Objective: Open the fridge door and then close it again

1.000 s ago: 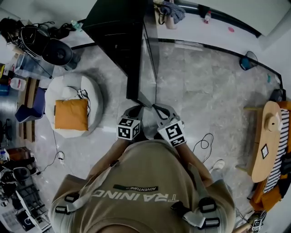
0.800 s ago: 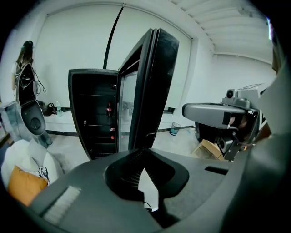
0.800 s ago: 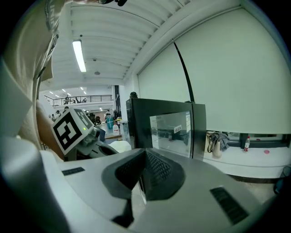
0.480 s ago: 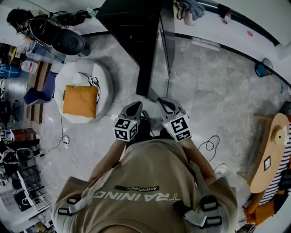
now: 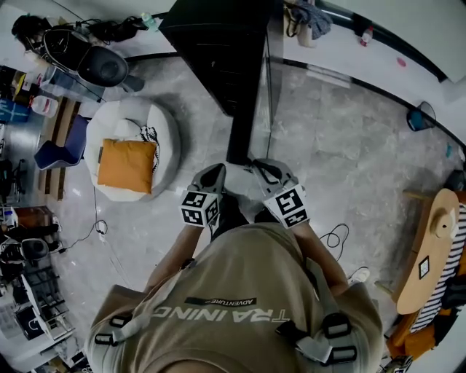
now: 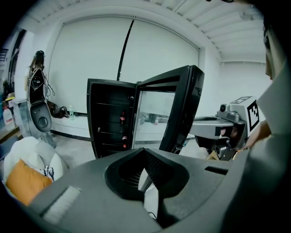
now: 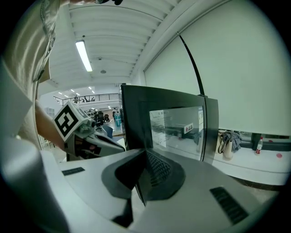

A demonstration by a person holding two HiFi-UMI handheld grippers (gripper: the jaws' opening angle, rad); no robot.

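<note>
The black fridge [image 5: 207, 36] stands at the top of the head view, and its glass door [image 5: 251, 109] is swung wide open towards me. The door's free edge [image 5: 239, 149] ends just ahead of both grippers. My left gripper [image 5: 212, 175] and my right gripper [image 5: 263, 169] are held close to my chest, either side of that edge, touching nothing. Both are shut with nothing between the jaws. The left gripper view shows the fridge's open inside [image 6: 111, 118] with bottles on shelves, the door [image 6: 179, 109] and the right gripper [image 6: 223, 129]. The right gripper view faces the door's glass [image 7: 175, 129].
A white beanbag with an orange cushion [image 5: 127, 164] lies on the floor to my left. Black equipment [image 5: 98, 65] stands behind it. A wooden piece [image 5: 429, 248] is at the right, a cable [image 5: 335, 237] trails by my right side, and a bag [image 5: 306, 18] sits on the back ledge.
My head view has shifted a little to the left and back. The grippers stay shut before my chest at the door's free edge, and the door remains open.
</note>
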